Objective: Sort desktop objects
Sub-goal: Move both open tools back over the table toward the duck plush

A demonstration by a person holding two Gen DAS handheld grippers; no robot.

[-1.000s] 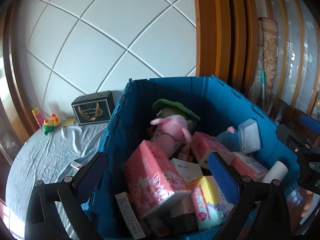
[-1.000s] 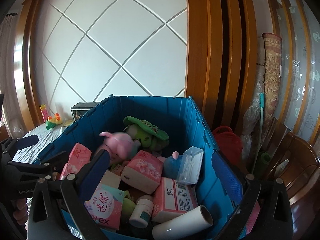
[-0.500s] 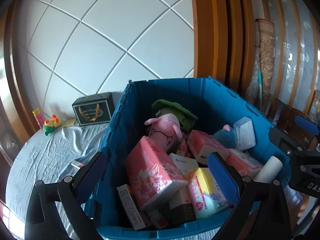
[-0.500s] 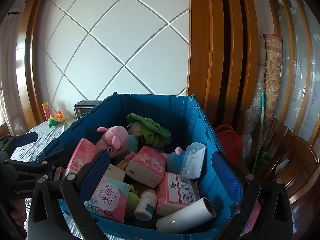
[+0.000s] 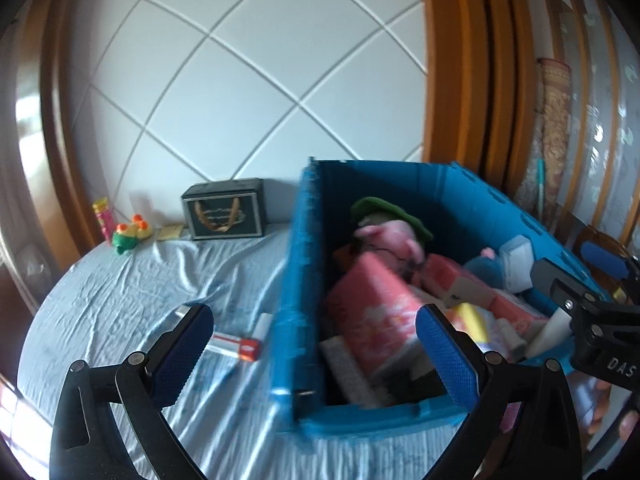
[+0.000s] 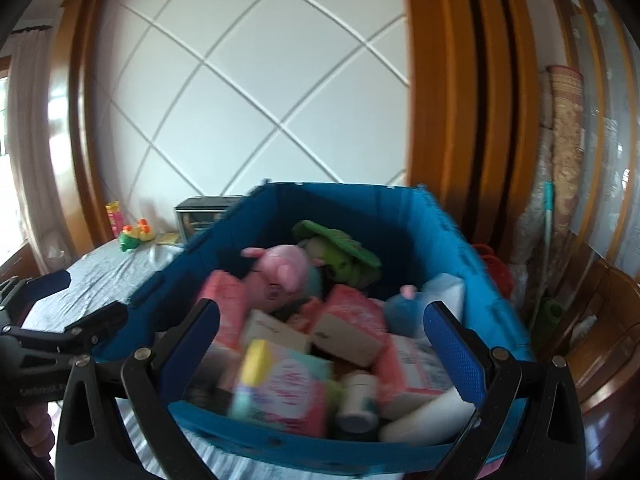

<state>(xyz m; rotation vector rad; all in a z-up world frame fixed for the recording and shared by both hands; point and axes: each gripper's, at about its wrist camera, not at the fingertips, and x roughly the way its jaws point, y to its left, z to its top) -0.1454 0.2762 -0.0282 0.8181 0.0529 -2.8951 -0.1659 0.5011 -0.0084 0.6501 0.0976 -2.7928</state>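
Note:
A blue plastic crate (image 5: 296,280) (image 6: 400,216) stands on a table with a pale blue cloth (image 5: 132,292). It is full: a pink pig plush (image 5: 390,240) (image 6: 280,276), a green plush (image 6: 340,248), pink tissue packs (image 5: 376,312) (image 6: 352,320), a white roll (image 6: 428,416), a small white bottle (image 6: 358,400). My left gripper (image 5: 314,354) is open in front of the crate's left wall. My right gripper (image 6: 324,350) is open over the crate's near edge. Neither holds anything. Both views are blurred.
A small red and white box (image 5: 236,344) lies on the cloth left of the crate. At the back left stand a dark box (image 5: 224,210), a green and orange toy (image 5: 128,236) and a pink tube (image 5: 102,216). Wooden frames and rolled mats (image 6: 564,160) stand to the right.
Both grippers have pulled back and shifted left, so the crate sits further off and more of the cloth shows in the left view. The pink plush has settled in the crate.

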